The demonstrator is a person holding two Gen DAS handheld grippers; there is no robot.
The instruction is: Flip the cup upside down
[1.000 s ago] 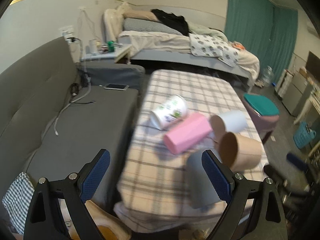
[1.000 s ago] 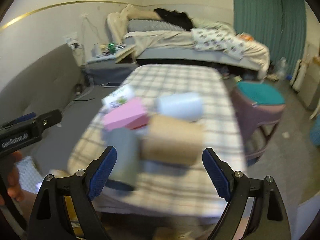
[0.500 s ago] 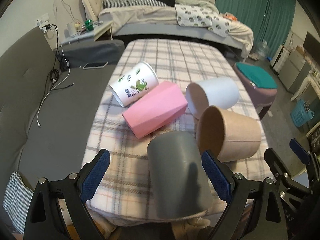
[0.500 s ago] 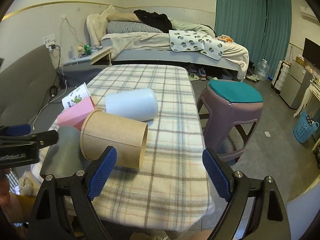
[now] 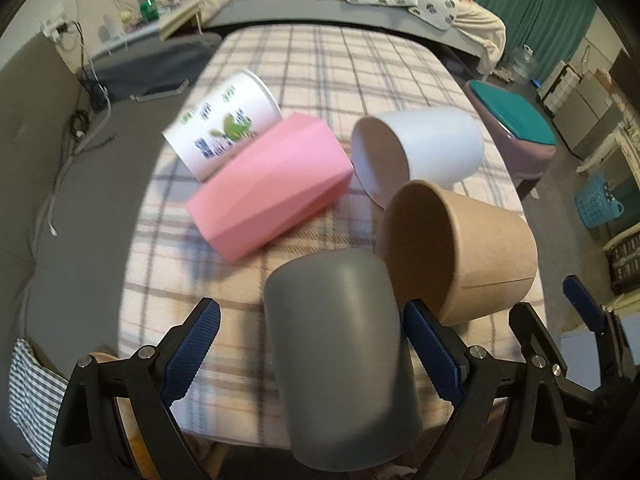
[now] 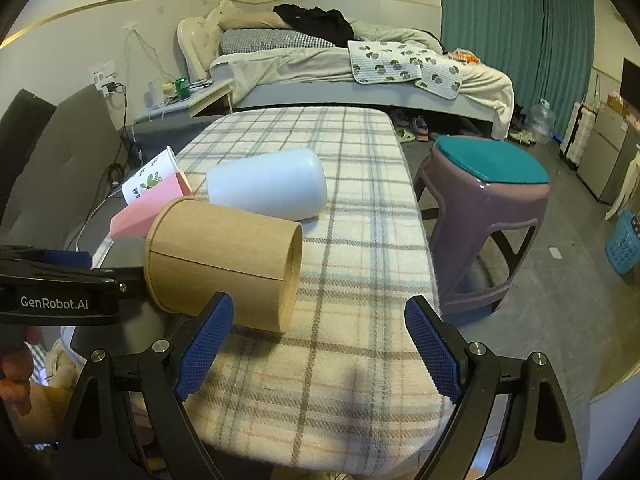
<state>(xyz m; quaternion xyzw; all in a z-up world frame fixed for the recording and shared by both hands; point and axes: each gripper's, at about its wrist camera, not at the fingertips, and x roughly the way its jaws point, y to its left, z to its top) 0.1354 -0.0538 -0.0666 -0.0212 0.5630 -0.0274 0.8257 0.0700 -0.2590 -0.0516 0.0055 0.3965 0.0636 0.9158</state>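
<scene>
Several cups lie on their sides on a plaid-covered table (image 5: pixel 320 64): a grey cup (image 5: pixel 340 360), a brown paper cup (image 5: pixel 460 256), a pale white cup (image 5: pixel 424 152), a pink faceted cup (image 5: pixel 272 184) and a printed white paper cup (image 5: pixel 224 124). My left gripper (image 5: pixel 316 352) is open, its fingers on either side of the grey cup at the table's near edge. My right gripper (image 6: pixel 320 348) is open and empty, just in front of the brown cup (image 6: pixel 224 264), with the white cup (image 6: pixel 268 188) behind.
A purple stool with a teal seat (image 6: pixel 484 208) stands right of the table. A grey sofa (image 5: pixel 36 168) runs along the left. A bed (image 6: pixel 340 72) lies beyond the table. A blue basket (image 6: pixel 624 240) sits on the floor at far right.
My left gripper has moved forward and down so the grey cup now sits between its open fingers. My right gripper has closed in a little on the brown cup.
</scene>
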